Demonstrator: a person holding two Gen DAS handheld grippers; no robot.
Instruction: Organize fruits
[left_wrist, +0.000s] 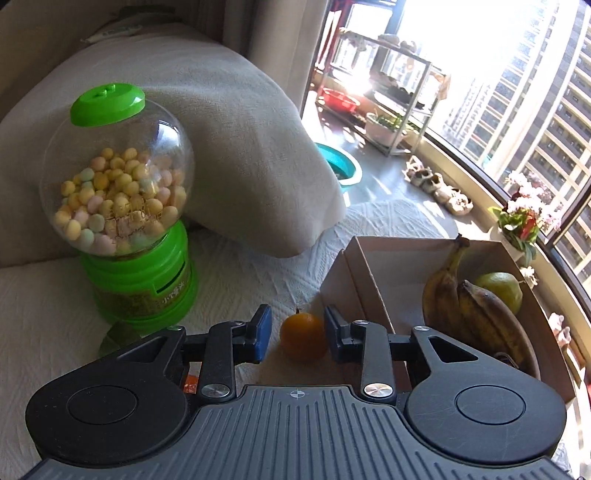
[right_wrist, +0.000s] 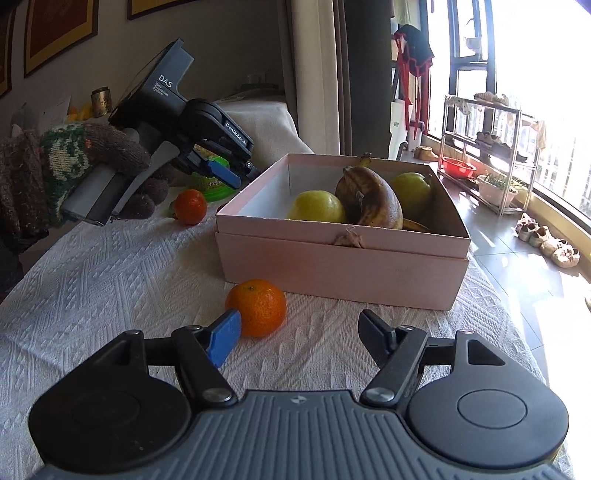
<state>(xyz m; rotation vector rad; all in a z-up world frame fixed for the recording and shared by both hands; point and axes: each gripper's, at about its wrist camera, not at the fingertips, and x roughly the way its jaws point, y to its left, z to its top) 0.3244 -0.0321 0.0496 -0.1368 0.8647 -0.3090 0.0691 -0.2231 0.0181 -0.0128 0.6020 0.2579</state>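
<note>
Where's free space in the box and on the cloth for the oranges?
Box: its left half is bare, between the left wall and the near pear. The right half is crowded with bananas and a second pear. The cloth is open left of the box, between the far orange and the near orange.

The dark grey handheld left tongs (right_wrist: 216, 173) are showing white lettering: "DAS" with small lines beneath, seemingly "Data Acquisition System", on the body, and "GenRobot.AI" along the black arm. The green candy dispenser's label (left_wrist: 142, 291) is staying unreadable.
</note>
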